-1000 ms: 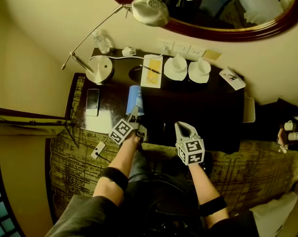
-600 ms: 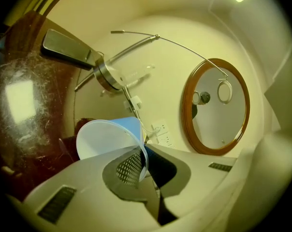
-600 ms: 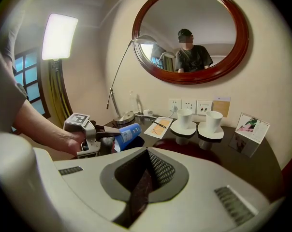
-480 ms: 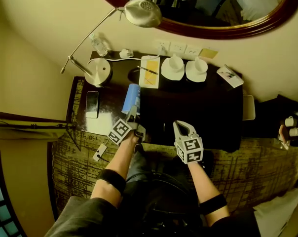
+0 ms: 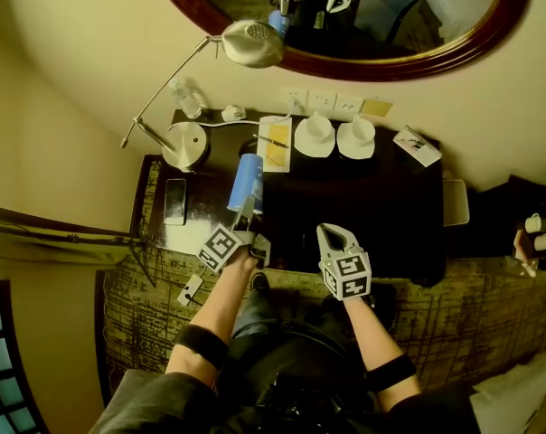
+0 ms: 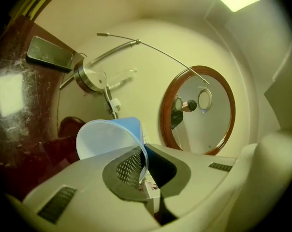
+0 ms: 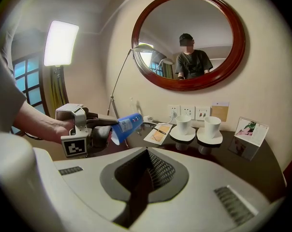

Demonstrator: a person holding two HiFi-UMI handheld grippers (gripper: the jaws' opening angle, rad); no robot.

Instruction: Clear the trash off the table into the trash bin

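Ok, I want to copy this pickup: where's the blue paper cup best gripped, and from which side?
The rim wall, from the open mouth end. The blue cup is thin-walled and hollow, so one jaw fits inside, one outside, pinching the wall, as the left gripper does now.

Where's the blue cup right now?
Head view, left side: the blue cup is clamped by its rim in the left gripper, held above the table, just right of the phone.
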